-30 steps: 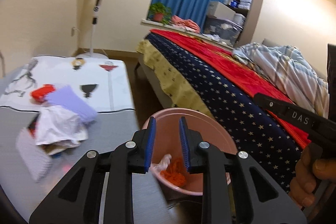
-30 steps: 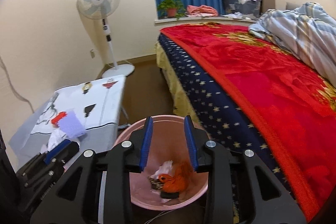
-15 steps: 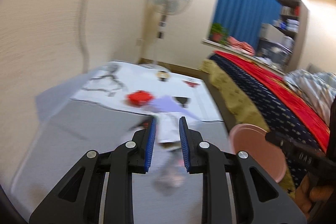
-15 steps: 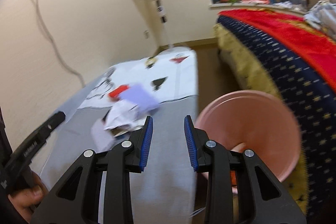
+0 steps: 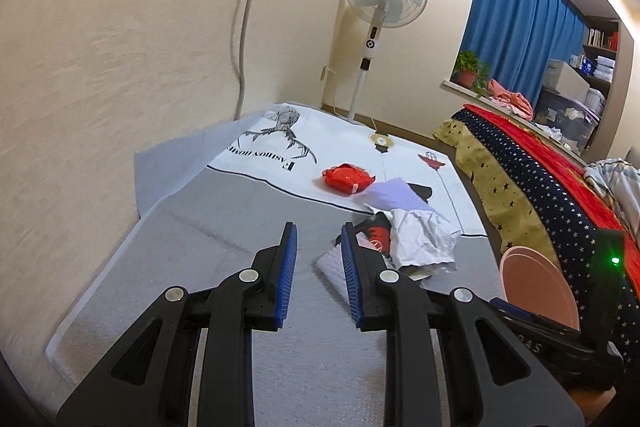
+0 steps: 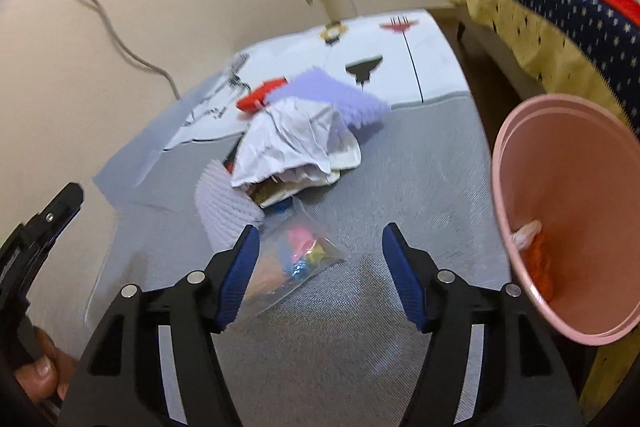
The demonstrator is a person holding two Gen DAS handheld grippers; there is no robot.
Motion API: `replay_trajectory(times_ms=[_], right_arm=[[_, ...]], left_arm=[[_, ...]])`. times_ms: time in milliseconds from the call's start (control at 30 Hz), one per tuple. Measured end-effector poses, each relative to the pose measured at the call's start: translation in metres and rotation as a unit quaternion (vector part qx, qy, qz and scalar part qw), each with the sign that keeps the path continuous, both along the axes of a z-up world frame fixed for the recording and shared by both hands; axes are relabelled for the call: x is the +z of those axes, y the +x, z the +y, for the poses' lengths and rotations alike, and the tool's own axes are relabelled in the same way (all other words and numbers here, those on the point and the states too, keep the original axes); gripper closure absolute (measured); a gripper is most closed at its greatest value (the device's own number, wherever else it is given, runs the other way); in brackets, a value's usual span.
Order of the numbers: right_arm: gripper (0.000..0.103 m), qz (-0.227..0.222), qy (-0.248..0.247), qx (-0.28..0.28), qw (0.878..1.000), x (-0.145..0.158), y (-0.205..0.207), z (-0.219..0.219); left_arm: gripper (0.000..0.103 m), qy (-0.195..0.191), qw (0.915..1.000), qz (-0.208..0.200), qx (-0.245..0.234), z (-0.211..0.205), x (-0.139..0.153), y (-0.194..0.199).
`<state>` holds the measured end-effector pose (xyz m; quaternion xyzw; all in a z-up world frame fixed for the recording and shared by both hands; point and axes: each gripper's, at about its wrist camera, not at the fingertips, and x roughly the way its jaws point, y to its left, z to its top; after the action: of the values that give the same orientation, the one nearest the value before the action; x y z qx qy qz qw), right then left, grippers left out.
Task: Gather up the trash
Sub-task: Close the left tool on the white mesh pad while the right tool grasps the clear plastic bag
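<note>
Both grippers have swung from over the pink bin (image 6: pixel 568 211) back to the table (image 6: pixel 400 187), so another pickup looks next. Nearest, the right gripper (image 6: pixel 320 271) has just been opening its jaws; they stand wide and empty above a clear bag (image 6: pixel 296 259) of colourful scraps. The left gripper (image 5: pixel 318 269) is narrowly parted, holding nothing. Beyond lies the crumpled paper pile (image 6: pixel 292 143), then a red packet (image 5: pixel 346 179). Bare table surrounds the bag; the bin sits just past the table's right edge.
</note>
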<state>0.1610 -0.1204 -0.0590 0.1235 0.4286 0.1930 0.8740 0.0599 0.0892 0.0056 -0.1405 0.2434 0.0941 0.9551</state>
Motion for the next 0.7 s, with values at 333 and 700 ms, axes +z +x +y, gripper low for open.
replay_trajectory(times_ms=[333,700], right_arm=[[0.089,0.017,-0.007,0.052,0.998,-0.016,0.007,0.018],[0.095,-0.006,-0.021,-0.008,1.0,0.004,0.013,-0.015]], left_arm=[[0.08,-0.019,0.9992,0.031,-0.015,-0.005,-0.027,0.026],[0.044,-0.049,0.9913,0.116,-0.038,-0.024,-0.069,0.063]])
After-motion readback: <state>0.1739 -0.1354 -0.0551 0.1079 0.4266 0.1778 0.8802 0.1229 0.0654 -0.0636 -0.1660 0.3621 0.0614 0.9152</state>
